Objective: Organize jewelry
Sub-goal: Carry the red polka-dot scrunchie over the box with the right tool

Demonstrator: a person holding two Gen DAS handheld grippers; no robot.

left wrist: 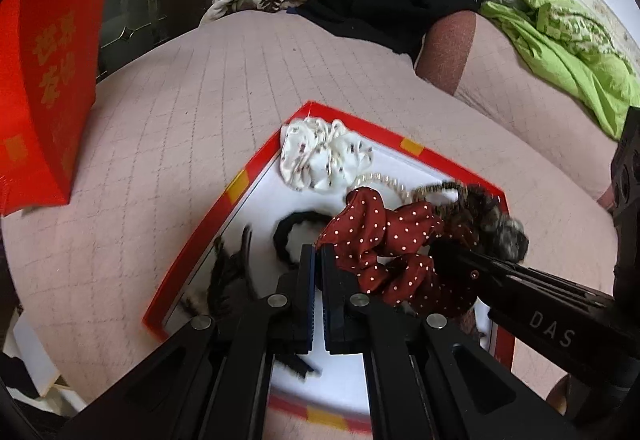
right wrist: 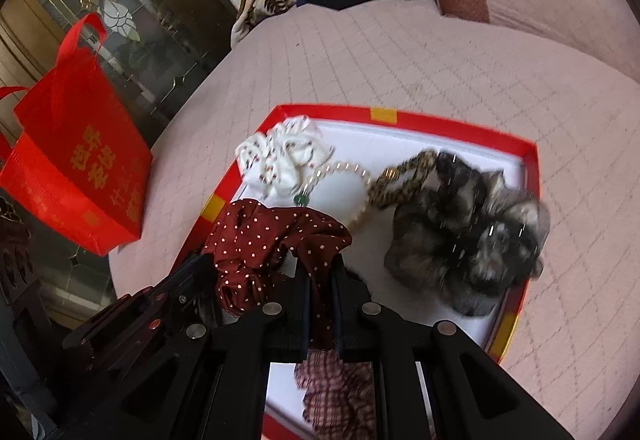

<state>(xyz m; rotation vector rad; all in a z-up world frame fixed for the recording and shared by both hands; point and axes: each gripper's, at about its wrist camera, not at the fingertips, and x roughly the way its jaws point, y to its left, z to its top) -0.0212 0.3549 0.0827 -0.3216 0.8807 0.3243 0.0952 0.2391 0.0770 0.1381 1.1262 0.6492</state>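
I'm on the dark red polka-dot fabric scrunchie [right wrist: 256, 240] now, and it sits bunched in the shallow red-rimmed box with the white floor [left wrist: 256, 176], near its middle. My right gripper [right wrist: 322, 272] has its jaws drawn narrow with a fold of that red cloth running down between them, so I judge it is pinching the scrunchie to lift it clear of the pile. Just beyond it lies the pearl bead necklace with a small green stone [right wrist: 340, 168], its loop touching the white floral scrunchie [right wrist: 280, 156] in the far corner, and the fuzzy grey-brown fur scrunchie [right wrist: 468, 240] sits to the right, blurred. A pink checked scrunchie [right wrist: 340, 392] lies beneath my right gripper.

My left gripper [left wrist: 318, 260] hangs low over the box, jaws nearly together; whether anything is caught there I cannot tell. A thin black hair tie [left wrist: 292, 228] curls just ahead of its tips. Both tools angle steeply downward, side by side. The box rests on the pink quilted bedspread [left wrist: 180, 120], with a red fabric tote bag bearing gold lettering [right wrist: 76, 168] well apart to the left.
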